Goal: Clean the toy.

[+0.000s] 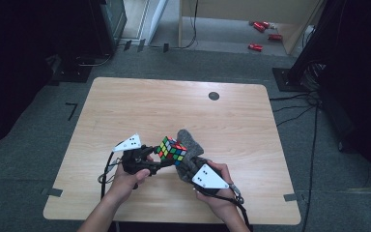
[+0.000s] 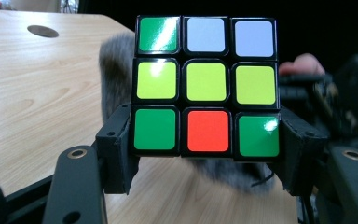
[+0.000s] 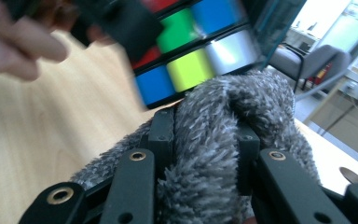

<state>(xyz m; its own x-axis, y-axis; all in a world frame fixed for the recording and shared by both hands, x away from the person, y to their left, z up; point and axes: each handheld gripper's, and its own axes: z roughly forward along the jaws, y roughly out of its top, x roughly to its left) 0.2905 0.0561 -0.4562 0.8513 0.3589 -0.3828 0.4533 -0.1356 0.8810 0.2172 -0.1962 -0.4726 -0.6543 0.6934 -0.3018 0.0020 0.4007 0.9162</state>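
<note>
Rubik's cube (image 2: 206,86) being clamped above desk (image 1: 140,104) in left gripper (image 1: 155,155) jaws, being wiped by grey fuzzy cloth (image 3: 214,135) pinched in right gripper (image 3: 205,154) jaws, risking twisting loose under hard rubbing.
</note>
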